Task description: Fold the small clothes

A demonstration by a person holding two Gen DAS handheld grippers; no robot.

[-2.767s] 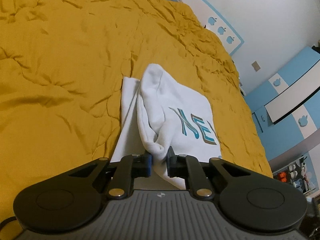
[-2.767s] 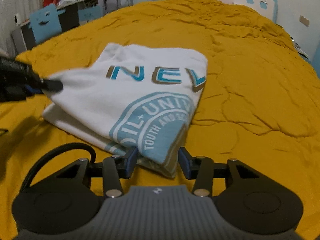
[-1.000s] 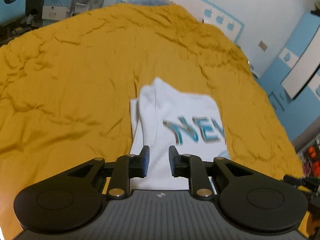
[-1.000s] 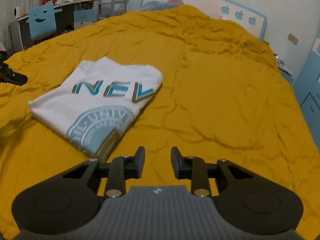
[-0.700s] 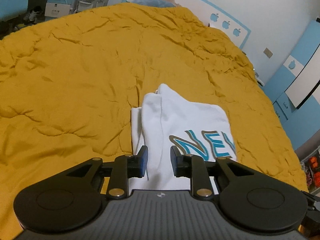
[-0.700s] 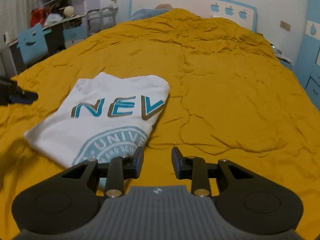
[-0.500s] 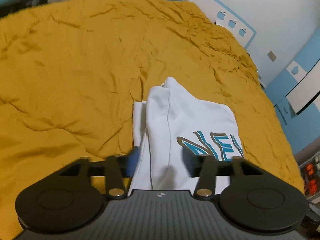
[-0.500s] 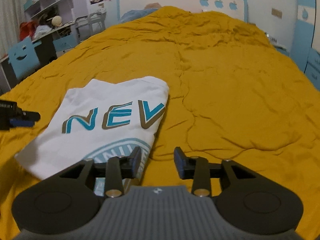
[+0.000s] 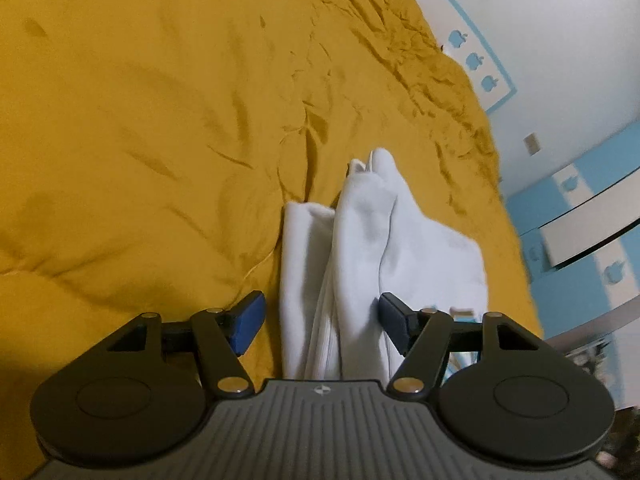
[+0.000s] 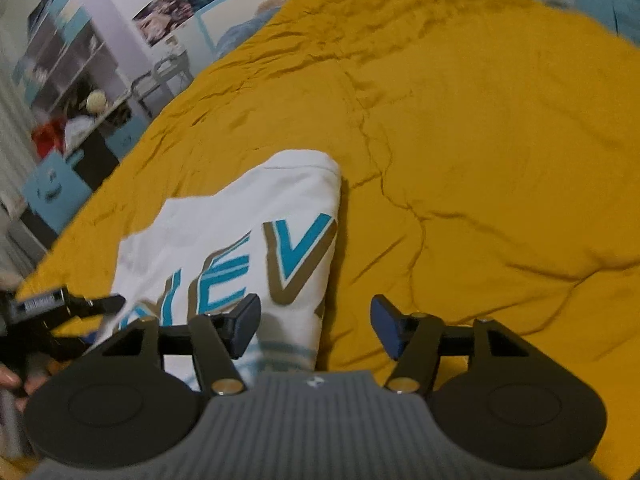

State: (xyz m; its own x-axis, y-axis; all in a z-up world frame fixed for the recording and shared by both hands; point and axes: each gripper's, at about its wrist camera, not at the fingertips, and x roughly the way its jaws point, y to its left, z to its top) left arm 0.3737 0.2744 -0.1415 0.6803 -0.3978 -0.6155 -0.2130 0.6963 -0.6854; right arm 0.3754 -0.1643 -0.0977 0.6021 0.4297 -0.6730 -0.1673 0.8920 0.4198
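We see our right claw [image 10: 316,326] spread wide above the near right edge of a folded white T-shirt [image 10: 248,220], its fingers touching nothing. The shirt lies flat on the mustard-yellow bed cover [image 10: 480,152] with blue and tan letters facing up. At the far left edge, our left claw [image 10: 80,308] reaches in beside the shirt's near left corner; whether it touches the cloth we cannot tell.

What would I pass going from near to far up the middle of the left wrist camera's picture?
The open left gripper, jaws spread on either side of the cloth → the folded white T-shirt → the rumpled yellow bedspread → the white wall with blue apple shapes.
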